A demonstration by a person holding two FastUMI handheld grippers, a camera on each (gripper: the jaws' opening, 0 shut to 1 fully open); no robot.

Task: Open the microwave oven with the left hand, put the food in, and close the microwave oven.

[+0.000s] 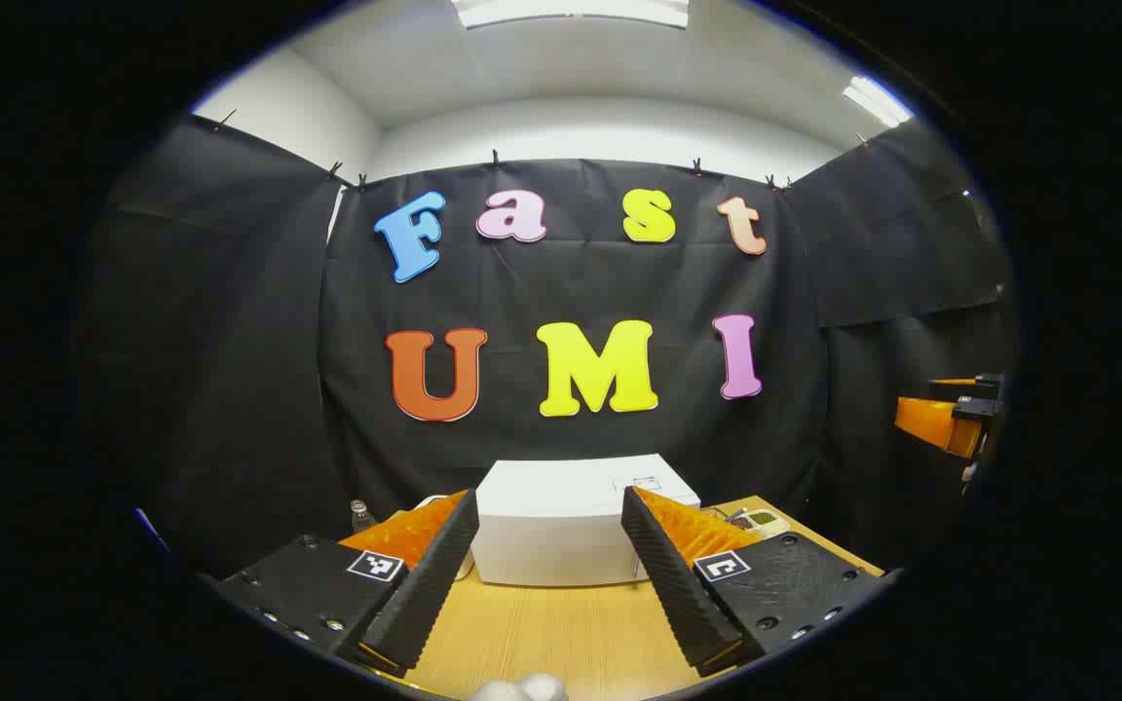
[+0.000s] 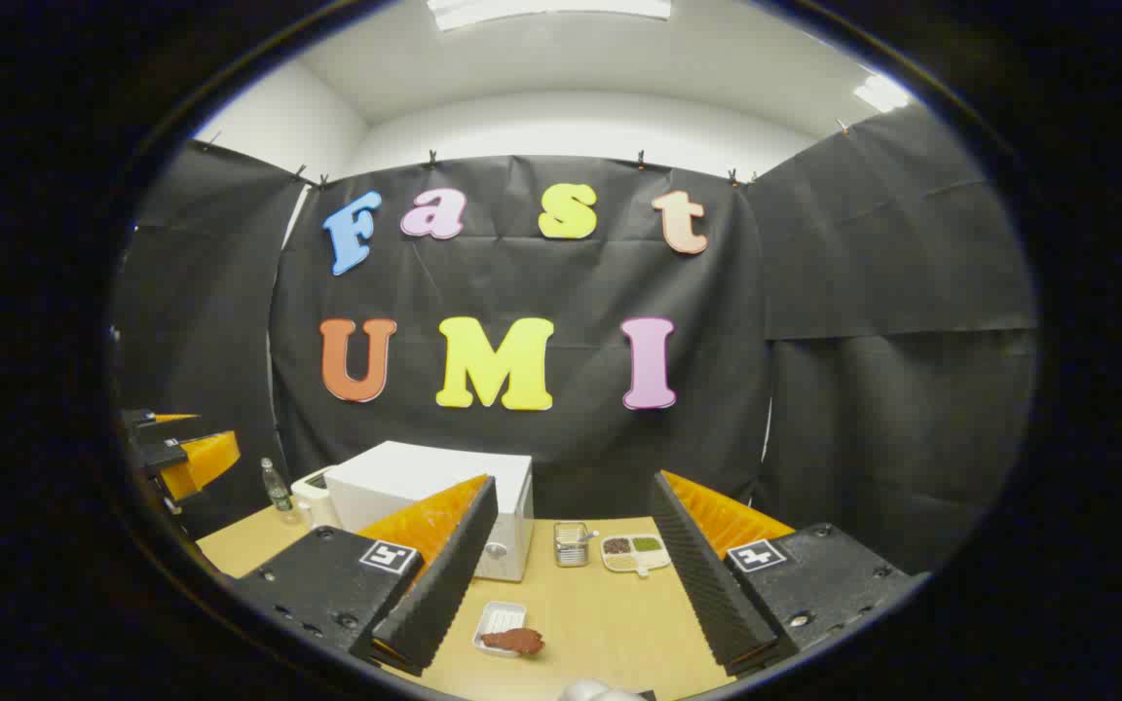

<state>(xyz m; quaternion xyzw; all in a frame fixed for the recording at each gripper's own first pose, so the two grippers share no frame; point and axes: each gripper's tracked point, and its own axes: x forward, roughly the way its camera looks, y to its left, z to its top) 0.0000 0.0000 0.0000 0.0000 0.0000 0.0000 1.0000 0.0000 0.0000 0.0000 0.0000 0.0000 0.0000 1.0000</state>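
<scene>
Both grippers, left [image 1: 549, 574] and right [image 2: 569, 574], are hovering wide open, holding nothing. The microwave oven [image 2: 434, 506] is standing closed. The food [image 2: 512, 640] is probably soft; gripping its light, rigid tray [image 2: 495, 619] by the rim looks safer.

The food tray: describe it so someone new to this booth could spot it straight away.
In the right gripper view, start at the white microwave at the back of the wooden table. Come toward the camera from its front corner to a small white rectangular tray, lying near the tongs' left finger. Unlike the metal cup and the divided dish farther back, it carries one reddish-brown piece of food.
</scene>
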